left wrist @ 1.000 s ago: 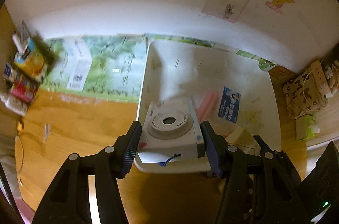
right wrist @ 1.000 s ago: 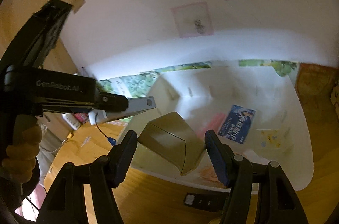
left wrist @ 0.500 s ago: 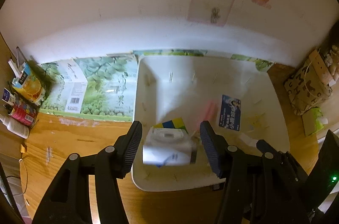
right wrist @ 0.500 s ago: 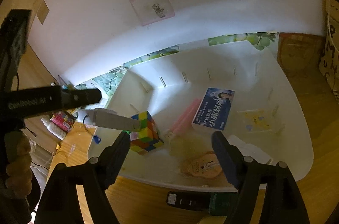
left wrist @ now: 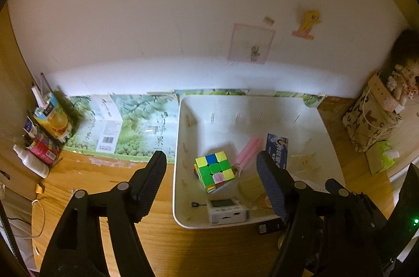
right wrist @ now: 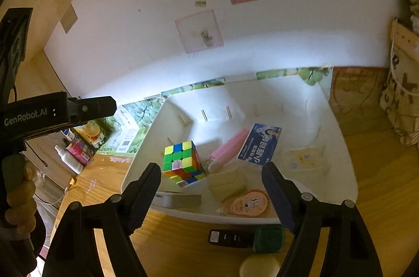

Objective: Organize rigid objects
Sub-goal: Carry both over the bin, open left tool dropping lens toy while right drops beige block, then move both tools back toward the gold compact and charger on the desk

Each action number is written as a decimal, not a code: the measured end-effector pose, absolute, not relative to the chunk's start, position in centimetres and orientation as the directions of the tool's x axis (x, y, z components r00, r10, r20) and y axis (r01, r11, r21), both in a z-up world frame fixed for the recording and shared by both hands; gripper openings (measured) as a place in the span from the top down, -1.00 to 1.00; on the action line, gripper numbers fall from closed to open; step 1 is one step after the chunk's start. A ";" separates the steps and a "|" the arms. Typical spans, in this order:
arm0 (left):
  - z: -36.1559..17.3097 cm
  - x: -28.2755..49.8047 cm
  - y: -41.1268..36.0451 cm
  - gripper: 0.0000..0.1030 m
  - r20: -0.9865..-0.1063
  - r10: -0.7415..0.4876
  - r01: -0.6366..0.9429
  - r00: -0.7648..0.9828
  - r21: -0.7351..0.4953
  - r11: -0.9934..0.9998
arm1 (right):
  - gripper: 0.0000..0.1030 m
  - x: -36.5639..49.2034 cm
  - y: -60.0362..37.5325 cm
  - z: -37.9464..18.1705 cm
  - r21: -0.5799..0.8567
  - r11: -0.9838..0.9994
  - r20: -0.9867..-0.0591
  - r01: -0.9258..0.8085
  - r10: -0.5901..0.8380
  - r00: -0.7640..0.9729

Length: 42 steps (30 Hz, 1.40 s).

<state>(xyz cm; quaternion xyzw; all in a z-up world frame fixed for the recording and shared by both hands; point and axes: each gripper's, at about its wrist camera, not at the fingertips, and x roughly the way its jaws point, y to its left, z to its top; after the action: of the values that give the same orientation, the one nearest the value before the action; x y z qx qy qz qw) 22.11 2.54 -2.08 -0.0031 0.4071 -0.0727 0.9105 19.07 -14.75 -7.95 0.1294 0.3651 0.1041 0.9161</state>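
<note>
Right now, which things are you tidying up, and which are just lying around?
Part of the tidying:
- white bin
- puzzle cube
- white camera
- pink tube
- blue card
- tan box
- round orange card

Just lying around:
- black remote
- green box
- spray bottle
- juice carton
- patterned bag

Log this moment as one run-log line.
left claw: open, just widened, empty | right claw: open, empty | white camera, tan box: in white bin
</note>
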 end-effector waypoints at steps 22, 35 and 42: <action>-2.1 16.7 5.4 -0.52 -0.737 -0.255 0.205 0.627 -0.159 0.966 | -0.55 12.0 -15.5 -4.2 0.199 0.980 -0.561 0.003 0.111 0.820; -7.0 16.8 4.3 -0.57 -0.851 -0.304 0.307 0.429 -0.179 0.935 | -0.55 8.0 -16.3 -7.6 0.176 0.973 -0.607 0.146 -0.010 0.795; -9.4 17.0 2.5 -0.60 -0.889 -0.308 0.309 0.338 -0.204 0.929 | -0.55 6.7 -16.5 -10.6 0.067 0.992 -0.652 0.110 -0.040 0.757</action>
<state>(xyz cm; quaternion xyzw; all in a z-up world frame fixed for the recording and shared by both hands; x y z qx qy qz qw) 16.97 2.53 -9.39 0.0006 0.5436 -0.1884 0.8179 6.67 -16.51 -10.55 0.0509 0.3461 -0.0402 0.9359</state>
